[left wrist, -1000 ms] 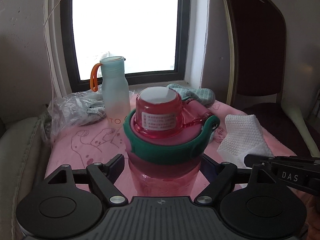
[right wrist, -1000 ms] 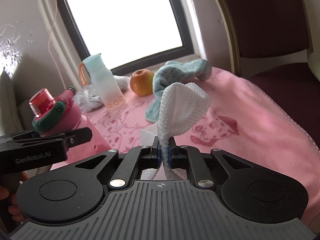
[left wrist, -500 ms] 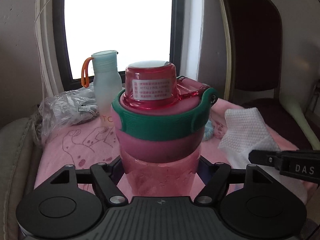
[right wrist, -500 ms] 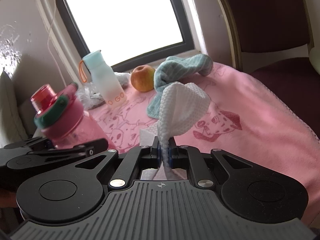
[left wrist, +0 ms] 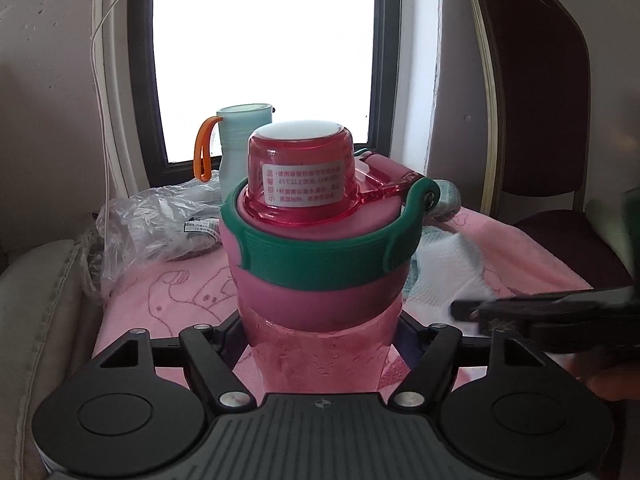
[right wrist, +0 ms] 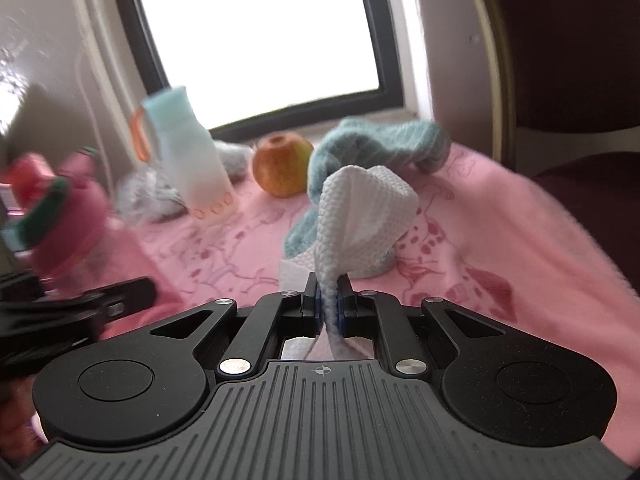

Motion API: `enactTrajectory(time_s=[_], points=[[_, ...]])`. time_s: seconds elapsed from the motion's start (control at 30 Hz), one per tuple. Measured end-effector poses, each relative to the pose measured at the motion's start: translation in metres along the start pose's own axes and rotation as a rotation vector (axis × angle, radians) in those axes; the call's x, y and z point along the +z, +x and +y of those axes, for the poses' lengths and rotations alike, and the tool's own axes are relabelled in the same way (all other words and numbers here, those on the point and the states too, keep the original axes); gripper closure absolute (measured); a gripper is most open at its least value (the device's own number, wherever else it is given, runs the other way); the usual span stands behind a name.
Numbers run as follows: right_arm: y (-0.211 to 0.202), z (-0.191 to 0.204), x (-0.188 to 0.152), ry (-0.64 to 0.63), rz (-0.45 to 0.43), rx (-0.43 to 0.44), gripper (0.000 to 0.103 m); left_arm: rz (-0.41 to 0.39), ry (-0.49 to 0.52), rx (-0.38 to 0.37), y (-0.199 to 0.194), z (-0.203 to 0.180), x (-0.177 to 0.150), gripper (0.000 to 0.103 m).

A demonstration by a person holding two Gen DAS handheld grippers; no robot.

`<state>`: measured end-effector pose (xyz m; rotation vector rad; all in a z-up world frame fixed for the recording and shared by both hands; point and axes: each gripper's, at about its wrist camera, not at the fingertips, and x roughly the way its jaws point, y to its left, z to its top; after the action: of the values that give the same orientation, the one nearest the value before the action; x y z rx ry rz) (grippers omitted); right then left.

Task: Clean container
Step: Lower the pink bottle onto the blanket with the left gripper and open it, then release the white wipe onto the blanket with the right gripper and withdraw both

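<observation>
My left gripper is shut on a pink bottle with a red cap and green ring, holding it upright above the pink cloth. The bottle shows blurred at the left of the right wrist view. My right gripper is shut on a white wipe that stands up from its jaws. The right gripper shows blurred at the right of the left wrist view, just right of the bottle, with the wipe beside it.
A pink cloth covers the table. A pale blue bottle with an orange loop, an apple, a teal towel and a plastic bag sit near the window. A dark chair stands at right.
The left gripper has lifted the pink bottle higher and tilted it more upright. The right gripper with the wipe has moved in toward the bottle; both views are motion-blurred.
</observation>
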<state>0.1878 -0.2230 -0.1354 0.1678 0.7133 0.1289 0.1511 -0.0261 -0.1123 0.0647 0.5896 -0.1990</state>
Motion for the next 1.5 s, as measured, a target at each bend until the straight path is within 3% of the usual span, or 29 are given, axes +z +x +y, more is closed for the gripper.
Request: enactTrajectory(time_s=[0.07, 0.1, 0.13, 0.2, 0.27, 0.33, 0.4, 0.5, 0.67, 1.07, 1.3, 1.5], points=[[0.02, 0.003, 0.0, -0.01, 0.059, -0.014, 0.088, 0.005, -0.002, 0.0, 0.0, 0.001, 0.0, 0.031], [0.028, 0.005, -0.002, -0.025, 0.095, -0.035, 0.071, 0.008, -0.001, -0.002, -0.001, 0.001, 0.0, 0.031], [0.031, 0.008, -0.004, -0.044, 0.121, -0.063, 0.062, 0.011, 0.001, -0.002, -0.002, 0.002, 0.0, 0.029], [0.028, 0.012, -0.007, -0.072, 0.122, -0.09, 0.049, 0.004, 0.0, 0.005, -0.007, 0.002, 0.001, 0.013], [0.014, 0.013, -0.007, -0.062, 0.105, -0.101, 0.038, 0.0, -0.002, 0.01, -0.013, 0.002, 0.001, 0.012], [-0.004, 0.012, -0.005, -0.026, 0.074, -0.099, 0.033, 0.025, -0.015, 0.014, -0.019, 0.002, 0.001, 0.009], [-0.024, 0.011, -0.001, 0.021, 0.048, -0.083, 0.021, 0.056, -0.037, 0.03, -0.026, 0.004, 0.0, 0.006], [-0.055, 0.015, 0.004, 0.066, 0.026, -0.042, 0.015, 0.102, -0.057, 0.052, -0.042, 0.007, 0.0, 0.004], [-0.101, 0.028, 0.021, 0.078, 0.058, -0.013, 0.002, 0.182, -0.074, 0.063, -0.072, 0.011, 0.003, 0.001], [-0.19, 0.074, 0.049, -0.025, 0.15, -0.038, 0.0, 0.251, -0.198, 0.092, -0.135, 0.019, 0.008, 0.001], [-0.225, 0.091, 0.05, -0.092, 0.195, -0.038, 0.0, 0.254, -0.149, 0.04, -0.156, 0.007, 0.005, 0.001], [-0.24, 0.092, 0.052, -0.117, 0.21, -0.066, 0.0, 0.196, -0.13, 0.066, -0.171, -0.003, 0.011, 0.001]])
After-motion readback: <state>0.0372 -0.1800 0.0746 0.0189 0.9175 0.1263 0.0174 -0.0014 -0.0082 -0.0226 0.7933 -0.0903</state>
